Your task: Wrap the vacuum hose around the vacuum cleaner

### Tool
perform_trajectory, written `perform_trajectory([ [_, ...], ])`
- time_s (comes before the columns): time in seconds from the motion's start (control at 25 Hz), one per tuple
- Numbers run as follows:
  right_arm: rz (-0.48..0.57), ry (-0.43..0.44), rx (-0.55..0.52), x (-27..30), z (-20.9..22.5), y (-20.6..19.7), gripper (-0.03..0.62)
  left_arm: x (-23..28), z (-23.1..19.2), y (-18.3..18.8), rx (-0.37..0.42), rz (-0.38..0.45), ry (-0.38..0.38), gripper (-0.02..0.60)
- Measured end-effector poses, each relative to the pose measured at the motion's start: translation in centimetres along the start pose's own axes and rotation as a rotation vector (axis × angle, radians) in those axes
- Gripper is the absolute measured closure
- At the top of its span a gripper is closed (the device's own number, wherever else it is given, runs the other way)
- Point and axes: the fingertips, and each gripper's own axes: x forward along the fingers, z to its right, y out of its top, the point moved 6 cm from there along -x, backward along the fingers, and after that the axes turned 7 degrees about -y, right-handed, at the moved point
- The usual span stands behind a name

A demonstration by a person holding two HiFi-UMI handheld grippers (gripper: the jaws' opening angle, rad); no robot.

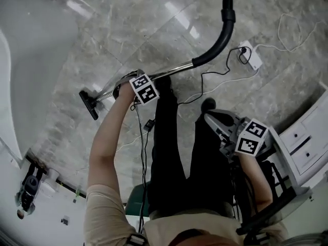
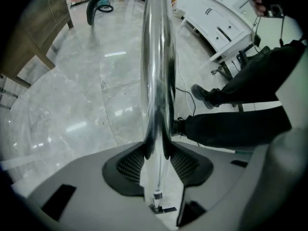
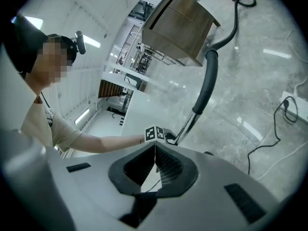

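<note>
Chrome tube (image 2: pixel 156 57) clamped in our left gripper (image 2: pixel 156 150)
The black hose (image 1: pixel 221 35) curves from the tube toward one o'clock; our right gripper (image 3: pixel 154 150), at four o'clock, is closed and empty.

- The left gripper (image 2: pixel 155 152) is clamping a chrome tube (image 2: pixel 156 66).
- The tube is running up toward a black hose (image 2: pixel 95 4).
- A leg (image 2: pixel 240 126) is standing at right.

Shiny metal vacuum wand (image 1: pixel 173 70) slanting, black floor nozzle (image 1: pixel 88 105) at one end, curved black hose (image 1: pixel 224 32) at other
</note>
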Motion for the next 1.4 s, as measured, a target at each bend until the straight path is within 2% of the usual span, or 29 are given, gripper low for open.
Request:
perform_trajectory([
  [0.12, 0.060, -0.016, 0.050, -2.0, -1.9, 1.4, 0.589, -4.7, 2.4, 1.4, 0.036, 0.018, 0.002, 0.413],
  [0.24, 0.151, -0.024, 0.167, -3.8, -3.8, 3.3, 0.589, -9.4, 4.7, 2.2, 0.065, 0.036, -0.005, 0.414],
  [0.32, 0.240, 0.009, 0.281, -4.8, -4.5, 4.9, 0.589, -12.5, 5.8, 2.6, 0.074, 0.051, -0.010, 0.416],
  [0.4, 0.321, 0.080, 0.354, -5.7, -5.5, 6.8, 0.579, -15.3, 6.7, 3.0, 0.078, 0.066, -0.011, 0.417],
  [0.48, 0.368, 0.134, 0.372, -6.4, -6.7, 8.7, 0.447, -17.9, 7.5, 3.6, 0.083, 0.082, -0.004, 0.419],
  [0.52, 0.384, 0.151, 0.367, -6.8, -7.5, 9.7, 0.404, -19.1, 7.9, 3.9, 0.085, 0.092, 0.001, 0.419],
  [0.6, 0.409, 0.174, 0.328, -7.1, -9.8, 11.5, 0.312, -21.5, 8.9, 4.4, 0.085, 0.113, 0.009, 0.420],
  [0.84, 0.395, 0.120, 0.089, -6.2, -16.9, 17.6, 0.198, -28.1, 11.3, 5.5, 0.108, 0.186, 0.039, 0.419],
  [1.08, 0.447, 0.167, -0.061, -7.7, -23.5, 24.1, 0.198, -34.5, 12.3, 8.8, 0.125, 0.275, 0.094, 0.419],
  [1.28, 0.518, 0.051, -0.186, -9.6, -26.2, 27.9, 0.198, -39.4, 11.7, 11.4, 0.155, 0.339, 0.159, 0.417],
  [1.4, 0.454, -0.043, -0.275, -9.7, -26.1, 28.6, 0.198, -41.9, 12.6, 13.4, 0.184, 0.381, 0.199, 0.417],
])
